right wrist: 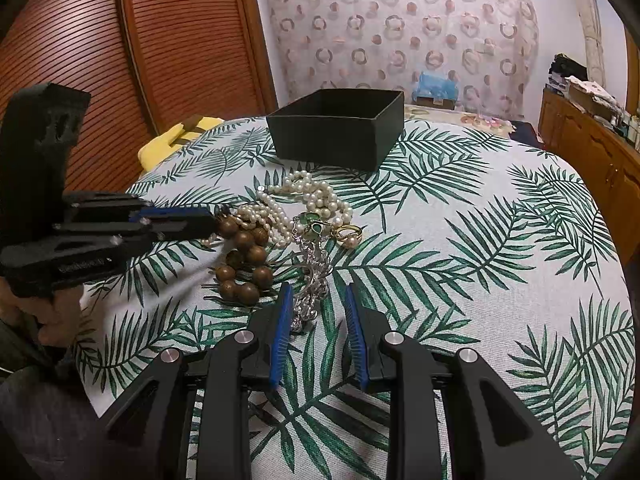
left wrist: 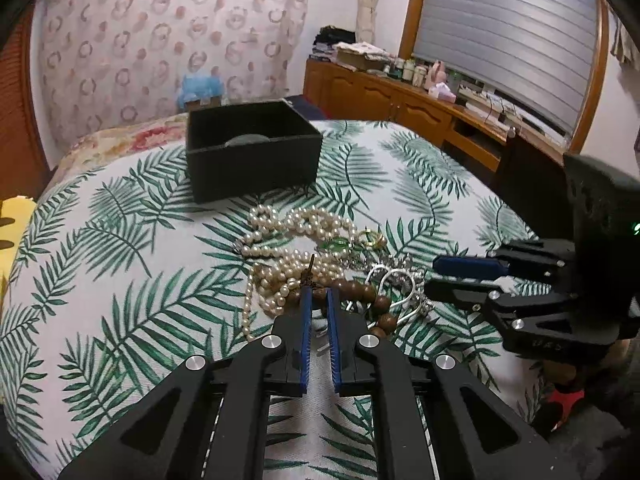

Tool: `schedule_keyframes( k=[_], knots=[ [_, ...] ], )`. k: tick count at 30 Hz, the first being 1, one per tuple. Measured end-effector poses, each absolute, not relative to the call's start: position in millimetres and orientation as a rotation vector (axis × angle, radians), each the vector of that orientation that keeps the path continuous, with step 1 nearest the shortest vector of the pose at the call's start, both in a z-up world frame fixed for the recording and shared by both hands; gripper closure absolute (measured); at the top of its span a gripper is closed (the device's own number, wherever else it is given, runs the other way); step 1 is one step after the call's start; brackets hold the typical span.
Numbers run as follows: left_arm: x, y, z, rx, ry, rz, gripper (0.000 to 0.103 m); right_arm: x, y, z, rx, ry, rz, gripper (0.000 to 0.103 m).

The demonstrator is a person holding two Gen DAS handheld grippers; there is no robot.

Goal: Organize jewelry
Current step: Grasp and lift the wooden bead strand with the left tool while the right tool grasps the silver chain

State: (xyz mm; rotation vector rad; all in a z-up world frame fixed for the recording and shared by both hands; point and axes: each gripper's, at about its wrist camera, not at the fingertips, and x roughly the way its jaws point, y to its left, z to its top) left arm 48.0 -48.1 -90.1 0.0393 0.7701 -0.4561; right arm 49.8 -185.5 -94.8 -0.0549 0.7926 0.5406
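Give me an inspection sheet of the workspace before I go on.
Surface: palm-leaf cloth, lying flat.
Job's things: black box, open, something round inside; pearl strands, wooden bead bracelet, silver chain, gold ring and green piece piled in front of it.
Clutter: yellow item at the cloth's edge.
Grippers: left gripper narrowly open at the wooden beads; right gripper open around the silver chain.
Cables: nothing seen.
Surroundings: louvred door, patterned curtain, crowded wooden sideboard.
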Motion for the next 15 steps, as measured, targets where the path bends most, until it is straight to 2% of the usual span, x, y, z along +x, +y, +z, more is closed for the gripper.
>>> schedule_keyframes(
  k=[15],
  knots=[
    [34.8, -32.2, -50.5, 0.001, 0.665, -0.456, 0.097, 64.1, -169.0, -93.2, -0.104, 0.834, 0.535, 0.074]
  ],
)
